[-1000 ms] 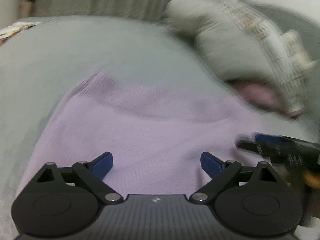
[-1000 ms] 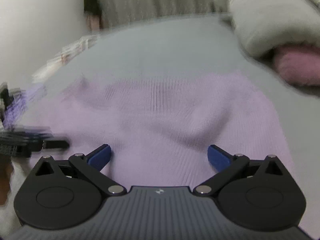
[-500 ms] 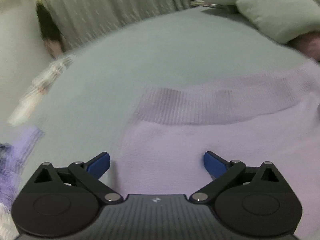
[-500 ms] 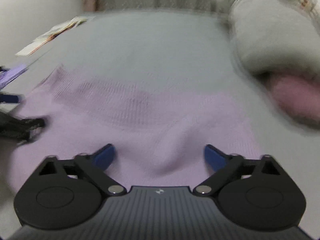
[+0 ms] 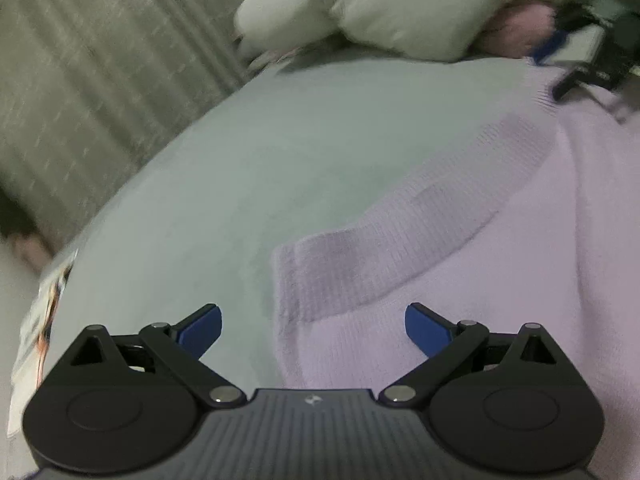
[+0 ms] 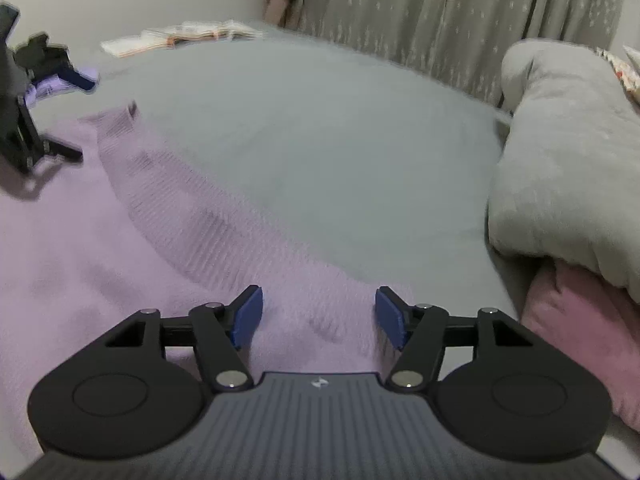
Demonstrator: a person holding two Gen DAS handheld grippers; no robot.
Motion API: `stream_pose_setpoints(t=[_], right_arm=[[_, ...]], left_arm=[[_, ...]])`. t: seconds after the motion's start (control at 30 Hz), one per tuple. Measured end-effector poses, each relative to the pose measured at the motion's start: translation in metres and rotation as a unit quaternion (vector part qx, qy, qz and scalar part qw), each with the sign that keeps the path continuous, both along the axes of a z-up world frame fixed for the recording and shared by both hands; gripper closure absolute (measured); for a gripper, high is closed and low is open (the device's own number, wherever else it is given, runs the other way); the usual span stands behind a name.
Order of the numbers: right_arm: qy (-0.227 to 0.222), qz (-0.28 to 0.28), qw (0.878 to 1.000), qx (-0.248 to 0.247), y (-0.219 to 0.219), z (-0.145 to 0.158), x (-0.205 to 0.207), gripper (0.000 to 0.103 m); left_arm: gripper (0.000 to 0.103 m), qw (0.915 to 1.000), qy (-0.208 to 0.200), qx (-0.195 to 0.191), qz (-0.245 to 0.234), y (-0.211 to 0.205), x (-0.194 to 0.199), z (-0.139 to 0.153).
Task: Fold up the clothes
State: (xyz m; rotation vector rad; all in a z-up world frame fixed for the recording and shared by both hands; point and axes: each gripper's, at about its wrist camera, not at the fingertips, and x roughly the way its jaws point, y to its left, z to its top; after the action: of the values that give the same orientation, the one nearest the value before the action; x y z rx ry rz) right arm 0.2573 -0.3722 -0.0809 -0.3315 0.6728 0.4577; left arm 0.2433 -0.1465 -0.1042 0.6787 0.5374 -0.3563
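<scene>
here both the left hand-held gripper (image 5: 313,330) and right hand-held gripper (image 6: 319,317) hang spread over the lilac sweater (image 5: 520,280) hem, bare bedsheet (image 6: 320,140) beyond.

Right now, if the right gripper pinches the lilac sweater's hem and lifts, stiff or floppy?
Probably floppy: the lilac sweater is soft knit, rumpled between the open right gripper fingers. Likely light, draping from the pinch; its ribbed hem may stretch.

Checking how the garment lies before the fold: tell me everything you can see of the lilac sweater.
The lilac sweater is a soft, fine knit with a ribbed band along one edge. It lies spread, slightly rumpled, on the grey-green bed. The left gripper and right gripper hang open over the band's two end corners, gripping nothing.
</scene>
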Motion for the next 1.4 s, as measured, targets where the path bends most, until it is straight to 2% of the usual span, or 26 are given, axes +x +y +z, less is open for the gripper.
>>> stream_pose_setpoints(t=[0.03,0.07,0.1,0.13,0.17,0.2,0.23,0.33,0.43,0.5,0.6,0.67,0.73,0.8,0.9,0.97,1.03,1.2,1.23,1.3,1.33,1.37,1.4], right_arm=[[0.001,0.003,1.000,0.000,0.002,-0.003,0.001,0.043],[0.002,0.007,1.000,0.000,0.003,-0.005,0.002,0.052],[0.002,0.010,1.000,0.000,0.005,-0.008,0.003,0.055],[0.003,0.013,1.000,0.000,0.006,-0.010,0.004,0.071],[0.000,0.013,1.000,0.005,0.006,-0.008,0.002,0.083],[-0.004,0.013,1.000,0.009,0.005,-0.007,0.000,0.085],[-0.009,0.012,1.000,0.011,0.004,-0.004,-0.002,0.087],[-0.037,0.012,0.999,0.000,0.007,0.005,-0.009,0.090],[-0.053,0.005,0.998,0.016,0.006,0.015,-0.013,0.090],[-0.047,-0.002,0.999,0.021,0.003,0.017,-0.011,0.090],[-0.024,-0.012,0.999,0.026,0.001,0.008,-0.002,0.088],[-0.018,-0.025,0.999,0.043,-0.003,0.002,0.003,0.084],[-0.024,-0.032,0.998,0.044,-0.002,-0.001,0.004,0.082],[-0.037,-0.032,0.999,0.024,0.004,-0.004,0.003,0.078],[-0.056,-0.038,0.998,0.000,0.009,-0.004,0.000,0.061],[-0.068,-0.068,0.995,0.008,0.000,0.002,-0.003,0.044],[-0.078,-0.083,0.993,0.020,-0.006,0.006,-0.010,0.040],[-0.121,-0.116,0.983,0.078,-0.024,0.027,-0.045,0.039],[-0.115,-0.110,0.982,0.099,-0.027,0.029,-0.051,0.039],[-0.069,-0.094,0.988,0.097,-0.023,0.021,-0.050,0.040],[0.033,-0.077,0.995,0.047,-0.014,-0.006,-0.033,0.040],[0.050,-0.078,0.995,0.027,-0.014,-0.021,-0.029,0.036],[0.047,-0.081,0.995,0.034,-0.017,-0.022,-0.028,0.035]], left_arm=[[0.004,1.0000,0.007,-0.003,0.004,-0.003,0.006,-0.004],[0.011,0.9998,0.015,-0.006,0.010,-0.005,0.012,-0.009],[0.021,0.9998,0.021,-0.003,0.008,-0.006,0.015,-0.014],[0.041,0.9997,0.022,-0.002,0.006,-0.007,0.016,-0.015],[0.067,0.9997,0.023,0.000,0.013,-0.010,0.019,-0.018],[0.084,0.9993,0.031,-0.012,0.015,-0.010,0.019,-0.016],[0.091,0.9989,0.038,-0.020,0.019,-0.008,0.020,-0.014],[0.096,0.9963,0.050,-0.048,0.050,0.000,0.016,-0.001],[0.098,0.9947,0.040,-0.060,0.074,0.004,0.016,0.009],[0.097,0.9923,0.038,-0.075,0.091,0.011,0.013,0.014],[0.097,0.9810,0.056,-0.135,0.127,0.029,0.024,0.023],[0.097,0.9752,0.066,-0.156,0.143,0.036,0.030,0.027],[0.097,0.9728,0.069,-0.156,0.157,0.036,0.032,0.028],[0.097,0.9710,0.065,-0.159,0.167,0.036,0.029,0.029],[0.096,0.9653,0.064,-0.172,0.186,0.037,0.027,0.031],[0.094,0.9643,0.058,-0.169,0.195,0.036,0.023,0.031],[0.094,0.9641,0.052,-0.166,0.200,0.035,0.022,0.032],[0.091,0.9592,0.056,-0.170,0.219,0.038,0.022,0.032],[0.089,0.9592,0.057,-0.168,0.220,0.038,0.022,0.032],[0.083,0.9595,0.056,-0.157,0.227,0.035,0.026,0.030],[0.075,0.9597,0.055,-0.154,0.229,0.034,0.027,0.029],[0.069,0.9598,0.051,-0.145,0.235,0.033,0.027,0.029],[0.065,0.9592,0.051,-0.142,0.239,0.032,0.031,0.030]])
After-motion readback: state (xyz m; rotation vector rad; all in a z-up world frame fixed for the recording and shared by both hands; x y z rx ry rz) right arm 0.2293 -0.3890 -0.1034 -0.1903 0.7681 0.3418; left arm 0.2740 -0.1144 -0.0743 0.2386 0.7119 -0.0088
